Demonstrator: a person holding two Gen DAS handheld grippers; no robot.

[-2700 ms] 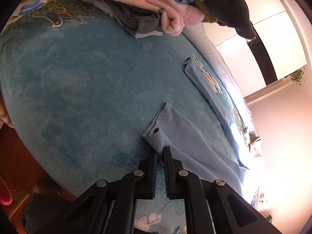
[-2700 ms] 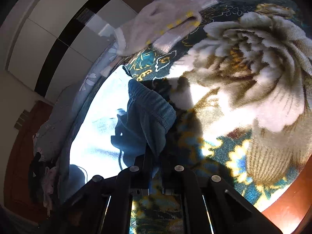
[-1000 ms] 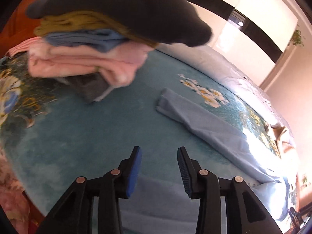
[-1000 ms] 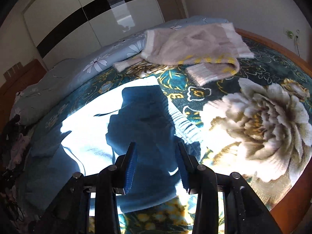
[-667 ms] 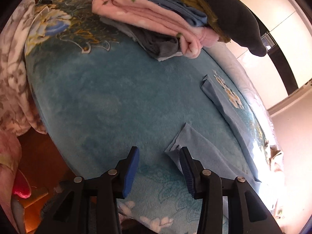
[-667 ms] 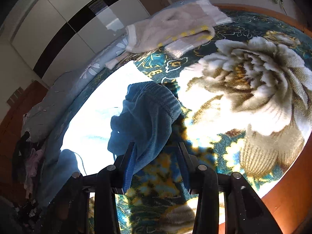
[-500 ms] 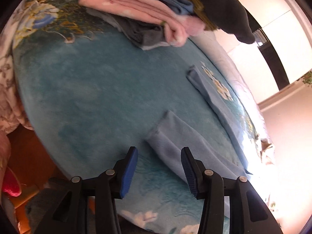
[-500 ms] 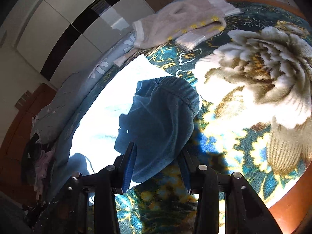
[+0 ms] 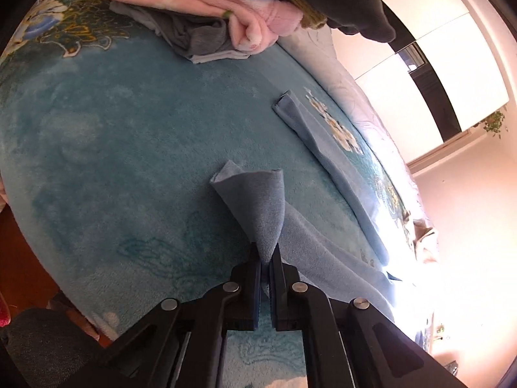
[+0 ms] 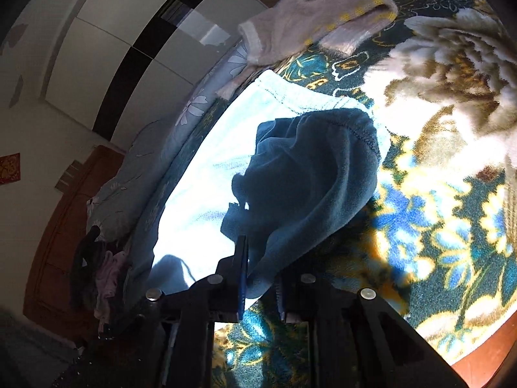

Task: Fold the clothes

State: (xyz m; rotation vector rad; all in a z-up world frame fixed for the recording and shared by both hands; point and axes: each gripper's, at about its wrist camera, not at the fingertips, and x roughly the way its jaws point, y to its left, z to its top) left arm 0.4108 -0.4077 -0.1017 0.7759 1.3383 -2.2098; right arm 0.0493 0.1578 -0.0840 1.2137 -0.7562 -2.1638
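A pair of light blue fleece trousers (image 9: 258, 207) lies lengthwise on the teal flowered blanket (image 9: 106, 148). My left gripper (image 9: 265, 266) is shut on the cuff of one leg and lifts it into a peak; the other leg (image 9: 326, 142) lies flat beyond it. In the right wrist view my right gripper (image 10: 260, 283) is shut on the waistband end of the trousers (image 10: 310, 177), bunched and raised in shadow, with the sunlit rest (image 10: 226, 168) flat behind.
A stack of folded clothes (image 9: 200, 3) in pink, grey, blue and dark sits at the far left end. A pale knit sweater (image 10: 320, 13) lies at the bed's far edge. A wardrobe (image 10: 135, 35) and pillow (image 10: 129, 177) are behind. The bed's wooden rim (image 10: 484, 362) is close.
Both grippers were open half a second ago, hovering over the trousers. Now each has shut on its end of the trousers and lifted the fabric.
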